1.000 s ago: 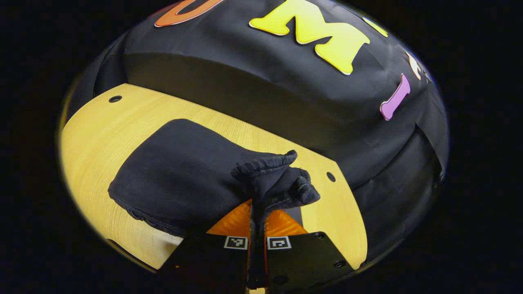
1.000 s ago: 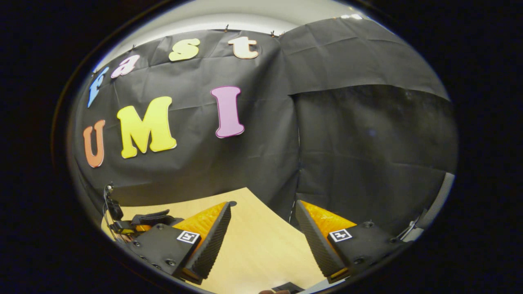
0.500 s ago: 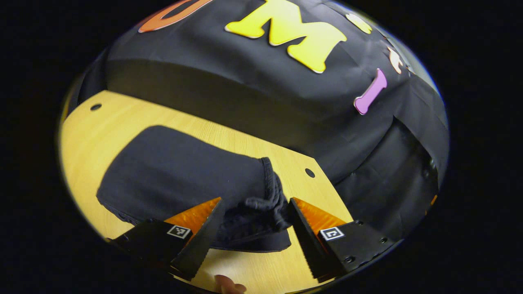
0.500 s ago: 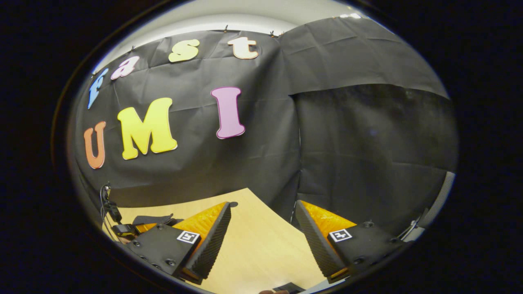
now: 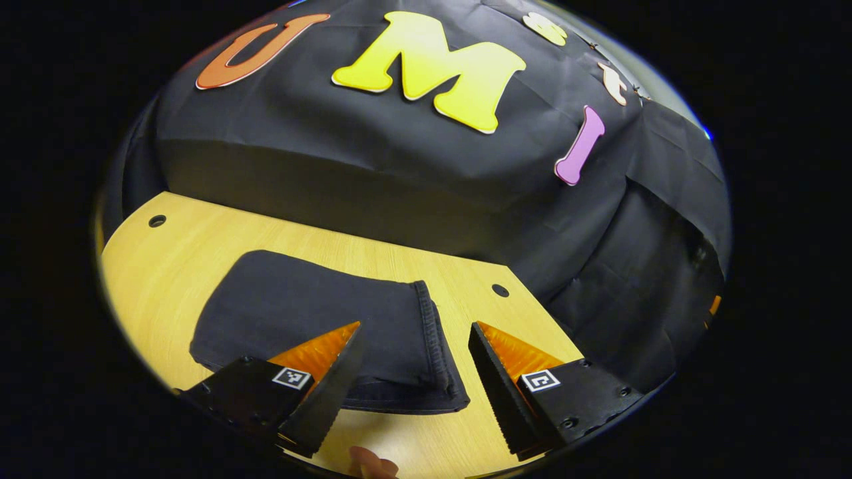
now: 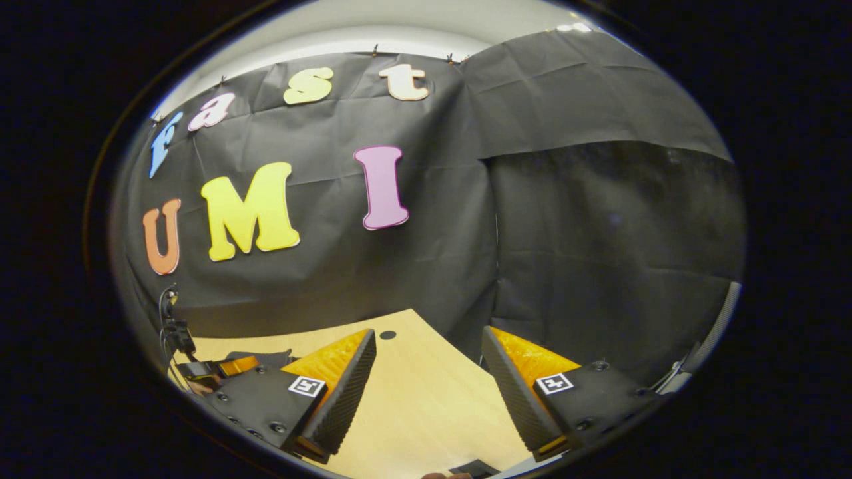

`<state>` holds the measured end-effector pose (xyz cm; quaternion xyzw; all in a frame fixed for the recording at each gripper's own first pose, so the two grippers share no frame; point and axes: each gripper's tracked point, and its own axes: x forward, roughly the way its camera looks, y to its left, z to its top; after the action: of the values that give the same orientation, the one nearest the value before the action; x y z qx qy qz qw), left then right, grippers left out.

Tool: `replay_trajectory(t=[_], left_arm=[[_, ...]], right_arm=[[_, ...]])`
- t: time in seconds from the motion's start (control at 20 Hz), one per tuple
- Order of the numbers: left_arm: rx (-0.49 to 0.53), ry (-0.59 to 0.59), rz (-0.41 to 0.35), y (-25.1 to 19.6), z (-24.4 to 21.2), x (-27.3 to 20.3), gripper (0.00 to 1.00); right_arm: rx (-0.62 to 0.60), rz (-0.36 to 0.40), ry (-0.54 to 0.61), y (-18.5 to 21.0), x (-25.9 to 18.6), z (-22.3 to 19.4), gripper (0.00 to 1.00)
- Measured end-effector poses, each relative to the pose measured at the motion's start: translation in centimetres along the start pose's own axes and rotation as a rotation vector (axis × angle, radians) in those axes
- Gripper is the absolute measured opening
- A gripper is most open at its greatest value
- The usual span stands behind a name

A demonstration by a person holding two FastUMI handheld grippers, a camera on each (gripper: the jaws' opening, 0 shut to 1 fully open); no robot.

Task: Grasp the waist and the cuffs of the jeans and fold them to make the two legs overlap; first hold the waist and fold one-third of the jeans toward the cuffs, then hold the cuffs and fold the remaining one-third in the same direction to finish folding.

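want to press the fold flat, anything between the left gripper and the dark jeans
Nothing visible does. In the left gripper view the open left gripper hangs right over the folded dark jeans on the light wooden table, with only open space between its orange fingers and the cloth.

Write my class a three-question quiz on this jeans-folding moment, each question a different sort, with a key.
1. True or false: the left gripper is shut on the jeans.
2. The jeans lie as: A) a folded bundle flat on the wooden table; B) hanging from a gripper; C) spread at full length.
3. Fill in: the right gripper holds ____.

Key: 1 false, its jaws stand open on either side of the hemmed edge; 2 A; 3 nothing, it is open above bare table.
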<state>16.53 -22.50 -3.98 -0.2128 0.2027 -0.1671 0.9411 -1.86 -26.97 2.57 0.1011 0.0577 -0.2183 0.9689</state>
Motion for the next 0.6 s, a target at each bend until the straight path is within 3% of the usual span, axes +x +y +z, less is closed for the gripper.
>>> replay_trajectory(t=[0.15, 0.25, 0.5, 0.55, 0.6], left_arm=[[0.064, -0.099, 0.055, 2.3, 4.3, -3.1, 0.99], [0.138, -0.175, 0.113, 4.1, 7.6, -6.0, 0.99], [0.201, -0.35, 0.259, 8.5, 15.4, -15.0, 0.98], [0.201, -0.372, 0.291, 9.5, 16.2, -16.7, 0.98], [0.2, -0.392, 0.324, 10.1, 16.9, -18.3, 0.98]], right_arm=[[0.024, 0.042, -0.012, 1.6, 1.1, 0.2, 0.94], [0.038, 0.093, -0.012, 3.8, 2.4, 0.0, 0.99], [0.051, 0.285, -0.034, 13.6, 5.3, 0.2, 1.0], [0.045, 0.329, -0.036, 15.8, 5.5, 0.1, 0.94], [0.043, 0.374, -0.038, 18.2, 5.5, -0.1, 0.99]])
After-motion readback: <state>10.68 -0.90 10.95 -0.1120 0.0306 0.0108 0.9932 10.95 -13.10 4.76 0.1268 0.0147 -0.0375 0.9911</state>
